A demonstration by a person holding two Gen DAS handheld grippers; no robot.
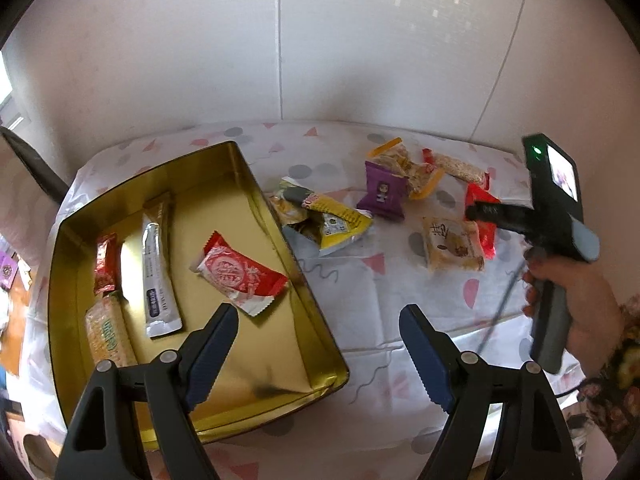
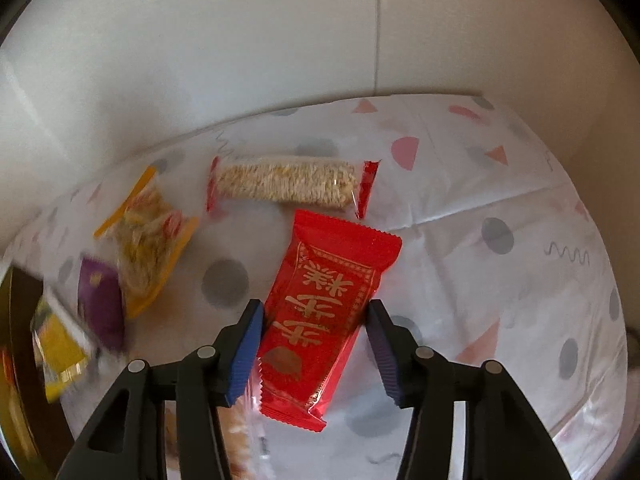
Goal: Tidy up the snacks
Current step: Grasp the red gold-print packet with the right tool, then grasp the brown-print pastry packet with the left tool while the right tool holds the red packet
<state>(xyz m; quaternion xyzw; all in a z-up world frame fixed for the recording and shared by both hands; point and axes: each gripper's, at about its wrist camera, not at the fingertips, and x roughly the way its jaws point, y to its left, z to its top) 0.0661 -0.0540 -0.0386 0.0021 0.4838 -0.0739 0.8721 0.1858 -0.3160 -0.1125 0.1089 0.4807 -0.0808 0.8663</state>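
Snacks are split two ways right now: four packets are already laid in the gold tin (image 1: 240,184) on the left, including a red-and-white packet (image 1: 240,272), and the rest are scattered over the tablecloth (image 1: 400,288) to its right.

The left gripper (image 1: 318,310) is held wide and empty over the tin's near right corner. If it's dropped carelessly, the rim could get clipped and the tin shoved.

Further right, a yellow packet (image 1: 340,220) and a purple packet (image 1: 382,194) are left loose near the tin.

On the far right, a red packet (image 2: 340,264) is bracketed by the right gripper (image 2: 315,308) at a medium gap. Whether it's actually squeezed can't be told. It's caught across its thin, glossy edges and sits skewed, so it could probably be buckled or squirted out once lifted. A biscuit packet (image 1: 454,248) just beside it might get dragged along too.
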